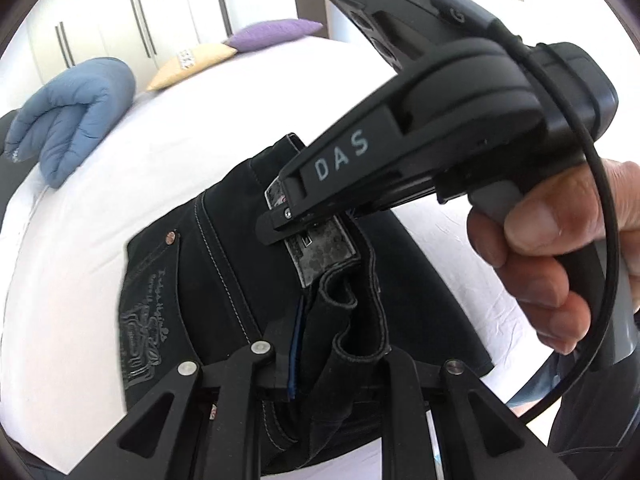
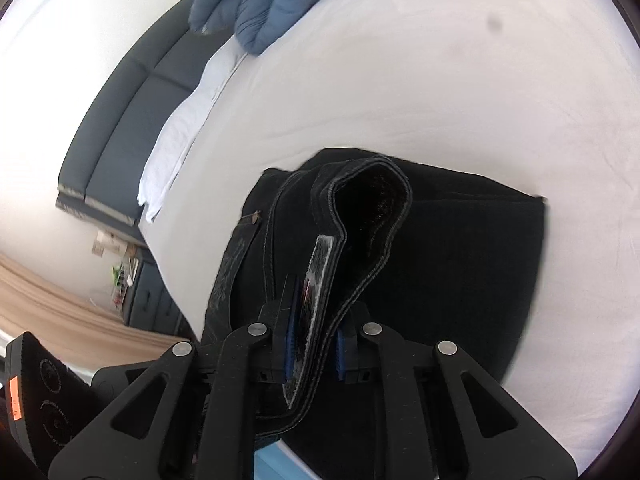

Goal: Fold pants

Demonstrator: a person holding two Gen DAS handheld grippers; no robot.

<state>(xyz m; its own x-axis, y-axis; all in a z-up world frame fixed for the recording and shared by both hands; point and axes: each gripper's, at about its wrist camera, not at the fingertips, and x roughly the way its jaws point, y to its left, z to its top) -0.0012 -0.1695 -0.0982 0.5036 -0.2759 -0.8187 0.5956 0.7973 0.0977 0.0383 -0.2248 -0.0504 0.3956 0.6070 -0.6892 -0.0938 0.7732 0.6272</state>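
Note:
Black pants [image 1: 224, 264] with pale stitching and a printed back pocket lie on a white bed [image 1: 140, 152]. My left gripper [image 1: 328, 364] is shut on the pants' waistband at the bottom of the left wrist view. My right gripper [image 1: 280, 224] comes in from the upper right, held by a hand [image 1: 552, 248], and pinches the waistband at its grey patch [image 1: 320, 252]. In the right wrist view the right gripper [image 2: 312, 356] is shut on the waistband [image 2: 360, 216], lifted above the rest of the pants [image 2: 460, 260], which lie on the bed [image 2: 440, 80].
A folded blue duvet [image 1: 72, 116] lies at the bed's far left and also shows in the right wrist view [image 2: 260, 4]. Yellow [image 1: 192, 64] and purple [image 1: 272, 34] pillows sit at the far end. A dark headboard [image 2: 120, 120] and wooden floor [image 2: 60, 312] lie beyond the bed edge.

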